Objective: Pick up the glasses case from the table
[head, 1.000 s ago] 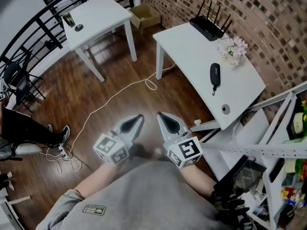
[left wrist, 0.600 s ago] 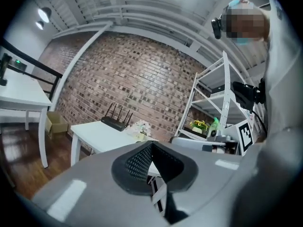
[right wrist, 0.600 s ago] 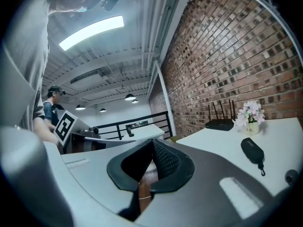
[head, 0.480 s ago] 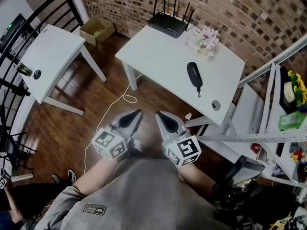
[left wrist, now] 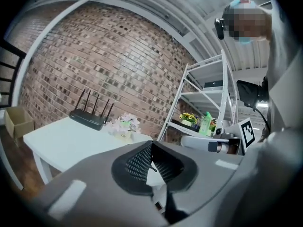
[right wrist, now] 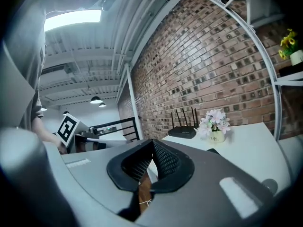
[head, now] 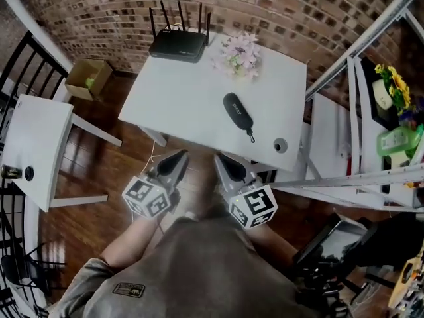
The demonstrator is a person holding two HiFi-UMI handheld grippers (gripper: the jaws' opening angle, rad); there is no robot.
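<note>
Brick wall (head: 278, 12) behind white table (head: 185, 98), black glasses case (head: 238, 113) lying on it, apart from both grippers, left gripper (head: 177, 158) and right gripper (head: 221, 160) side by side, near level, jaws closed, empty, case's white print illegible.

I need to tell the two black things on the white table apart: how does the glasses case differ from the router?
The oblong black glasses case is small and rounded, with a short strap; the flat black router is wider, boxy, with upright antennas. The case lies mid-table; the router sits at the far edge by the brick wall. Both are black, resting on the white table.
</note>
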